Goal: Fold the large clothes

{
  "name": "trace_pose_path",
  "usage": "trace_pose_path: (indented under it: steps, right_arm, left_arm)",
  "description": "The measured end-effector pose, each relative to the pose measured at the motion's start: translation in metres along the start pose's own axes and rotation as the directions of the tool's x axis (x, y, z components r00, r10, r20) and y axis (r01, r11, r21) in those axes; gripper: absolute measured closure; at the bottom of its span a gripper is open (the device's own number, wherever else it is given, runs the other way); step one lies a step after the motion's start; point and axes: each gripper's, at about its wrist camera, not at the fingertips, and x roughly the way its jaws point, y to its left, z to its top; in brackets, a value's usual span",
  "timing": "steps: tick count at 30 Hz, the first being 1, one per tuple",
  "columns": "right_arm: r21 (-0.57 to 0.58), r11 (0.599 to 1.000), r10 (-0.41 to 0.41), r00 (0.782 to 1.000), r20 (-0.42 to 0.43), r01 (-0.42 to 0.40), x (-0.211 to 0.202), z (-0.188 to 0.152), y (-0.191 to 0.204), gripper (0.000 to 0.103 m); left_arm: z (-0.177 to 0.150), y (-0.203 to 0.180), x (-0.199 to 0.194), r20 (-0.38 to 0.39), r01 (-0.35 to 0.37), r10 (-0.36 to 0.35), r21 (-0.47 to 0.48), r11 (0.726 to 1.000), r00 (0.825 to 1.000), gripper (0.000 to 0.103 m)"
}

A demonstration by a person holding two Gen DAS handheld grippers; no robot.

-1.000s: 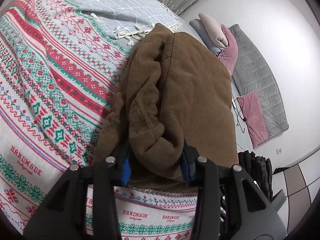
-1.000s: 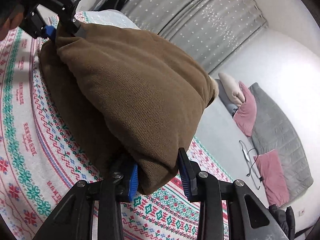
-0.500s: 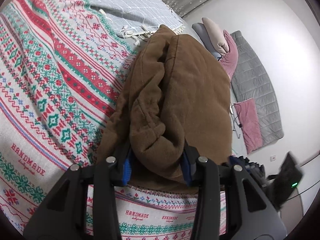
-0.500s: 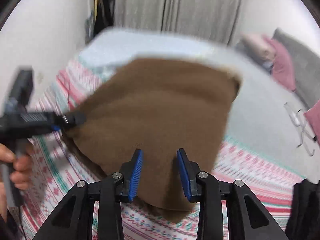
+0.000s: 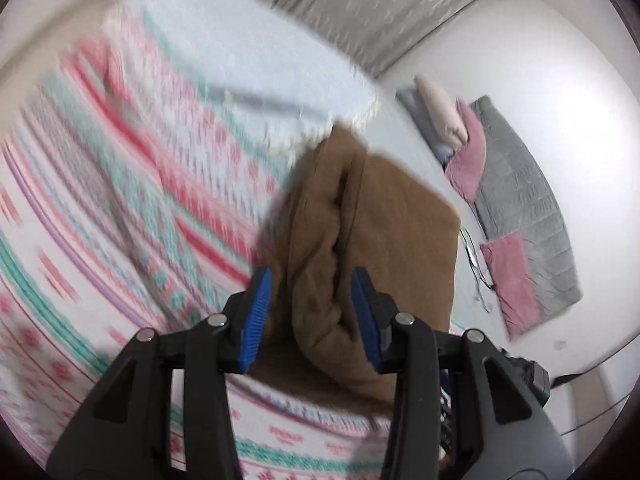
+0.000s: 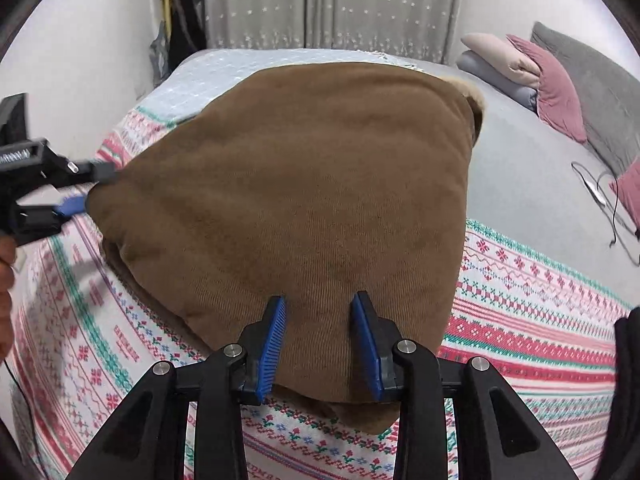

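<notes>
A thick brown garment (image 6: pixel 320 200), folded into a pad, lies on the patterned blanket (image 6: pixel 540 320). My right gripper (image 6: pixel 322 340) hovers over its near edge, open. The blue pads (image 6: pixel 276 336) stand apart above the cloth and pinch nothing. In the right wrist view a hand (image 6: pixel 6 280) holds my left gripper (image 6: pixel 96 188) at the garment's left corner, which sits just at the fingertips. The left wrist view is blurred. There the left gripper (image 5: pixel 310 316) is open, and the garment's (image 5: pixel 400 240) rolled edge lies between and beyond its bare pads (image 5: pixel 256 312).
A pale blue throw (image 6: pixel 224 76) covers the far end of the bed. Pink and grey pillows (image 6: pixel 556 92) lie at the right against the wall, with a cable (image 6: pixel 608 200) on the grey sheet. A curtain (image 6: pixel 332 4) hangs behind. Dark clothing (image 6: pixel 628 380) sits at the right edge.
The right gripper let go of the garment's near edge and rolled level; the garment settled flat. The left gripper rose and drew back, so the fold no longer bulges over its pads.
</notes>
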Motion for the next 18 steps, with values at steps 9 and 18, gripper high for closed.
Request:
trace_pose_path:
  steps: [9, 18]
  right_arm:
    - [0.006, 1.0, 0.007, 0.999, -0.032, -0.007, 0.003, 0.013, 0.002, 0.064]
    - [0.181, 0.969, 0.156, 0.986, 0.067, -0.166, 0.0, 0.13, -0.087, 0.064]
  left_arm:
    - [-0.018, -0.078, 0.088, -0.131, -0.1, 0.169, 0.418, 0.903, 0.977, 0.061]
    - [-0.024, -0.057, 0.1, -0.127, -0.086, 0.156, 0.439, 0.894, 0.979, 0.073]
